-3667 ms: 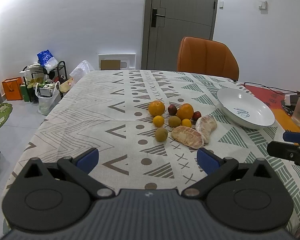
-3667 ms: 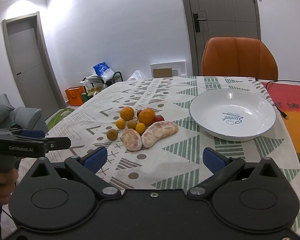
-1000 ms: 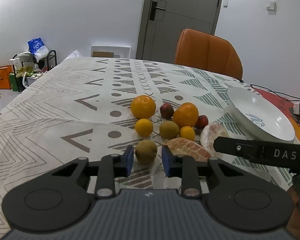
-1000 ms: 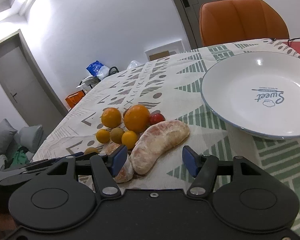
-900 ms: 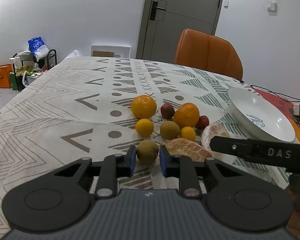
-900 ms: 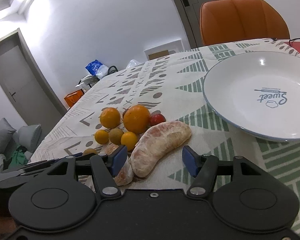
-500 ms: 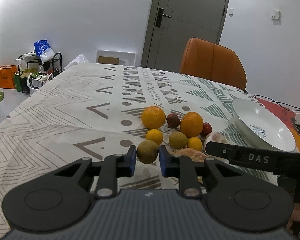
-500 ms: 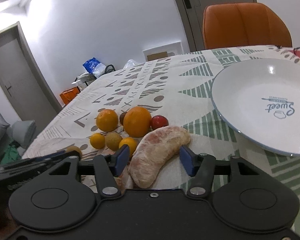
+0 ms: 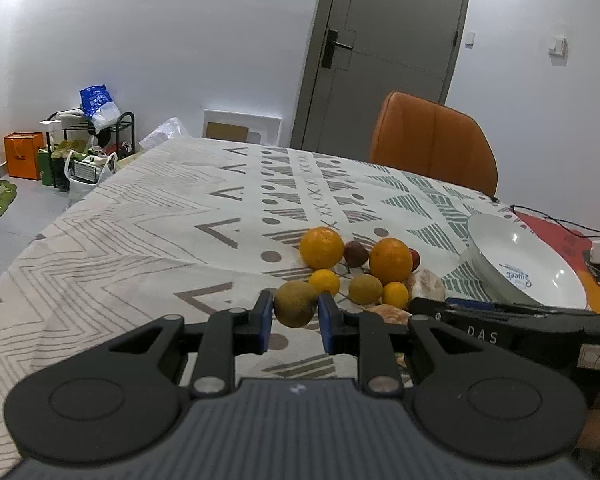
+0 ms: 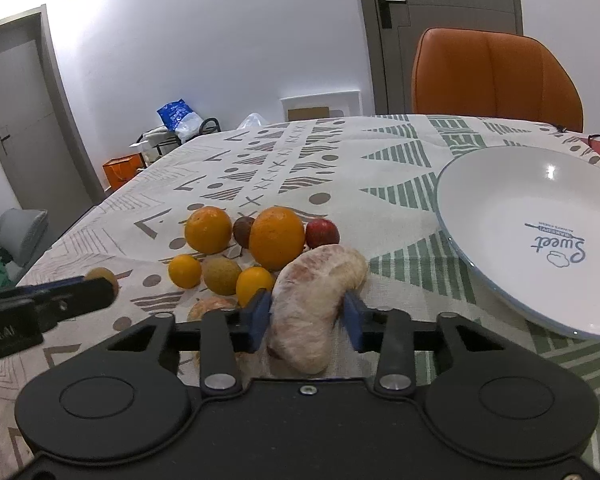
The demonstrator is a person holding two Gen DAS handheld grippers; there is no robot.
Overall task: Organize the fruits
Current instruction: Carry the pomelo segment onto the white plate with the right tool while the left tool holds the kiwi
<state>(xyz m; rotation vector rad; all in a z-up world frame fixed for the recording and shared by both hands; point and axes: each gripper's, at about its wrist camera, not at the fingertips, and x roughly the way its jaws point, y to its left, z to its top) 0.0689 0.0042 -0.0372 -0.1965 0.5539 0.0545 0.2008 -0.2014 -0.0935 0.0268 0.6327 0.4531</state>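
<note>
My left gripper (image 9: 294, 316) is shut on a brownish-green round fruit (image 9: 295, 303) and holds it above the patterned tablecloth (image 9: 148, 248). My right gripper (image 10: 306, 320) is shut on a peeled pomelo segment (image 10: 316, 300), lifted slightly. A second peeled segment (image 10: 210, 307) lies just left of it. The fruit pile holds two oranges (image 10: 276, 237), small yellow citrus (image 10: 185, 270), a brown-green fruit (image 10: 222, 275) and a red fruit (image 10: 322, 232). The white bowl (image 10: 540, 236) sits to the right, with nothing in it.
An orange chair (image 10: 496, 76) stands at the table's far side. A red mat with cables (image 9: 560, 236) lies beyond the bowl. A rack with bags (image 9: 84, 140) stands on the floor at the left. A grey door (image 9: 388, 52) is behind.
My left gripper closed on the brownish-green fruit and raised it off the cloth. My right gripper closed around the pomelo segment and began lifting it.
</note>
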